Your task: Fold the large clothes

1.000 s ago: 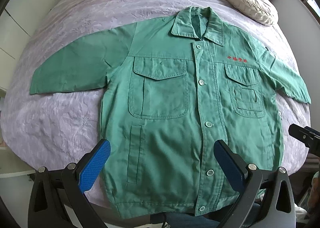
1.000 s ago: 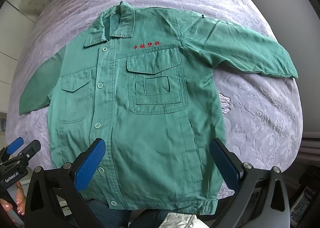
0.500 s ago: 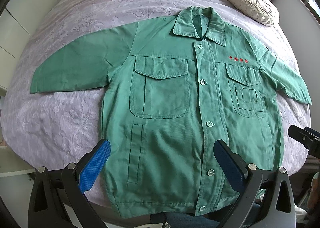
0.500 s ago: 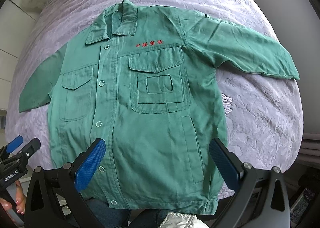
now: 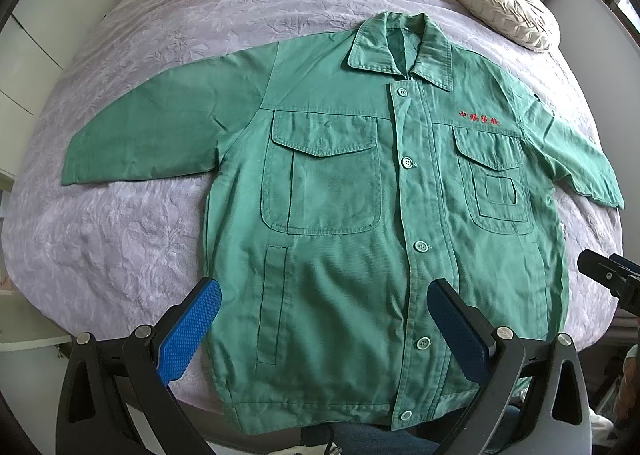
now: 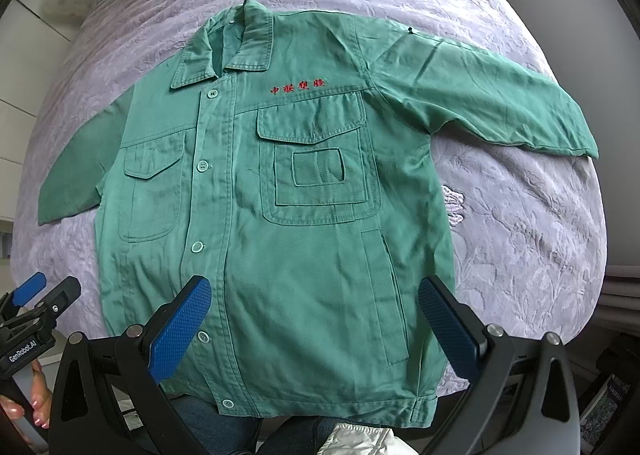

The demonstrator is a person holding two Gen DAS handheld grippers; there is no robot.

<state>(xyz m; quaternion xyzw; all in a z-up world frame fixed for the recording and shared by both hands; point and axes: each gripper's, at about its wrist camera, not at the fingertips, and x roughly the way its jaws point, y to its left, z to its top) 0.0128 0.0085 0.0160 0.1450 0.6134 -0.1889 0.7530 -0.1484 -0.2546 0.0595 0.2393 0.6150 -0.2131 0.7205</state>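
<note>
Green work jacket (image 5: 360, 215) flat on bed (image 5: 120, 239), unfolded.
Left gripper (image 5: 324, 319) and right gripper (image 6: 316, 315) hover, jaws spread, empty; next, likely grasp a sleeve.

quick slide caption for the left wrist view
Open left hand-held gripper above the hem of a buttoned green jacket spread flat on a purple bedspread.

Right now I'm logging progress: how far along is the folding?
Done: the green jacket lies buttoned and flat on the bed, sleeves spread. In hand: nothing; the left tongs and right tongs hover open above its hem. Left: every fold.
</note>
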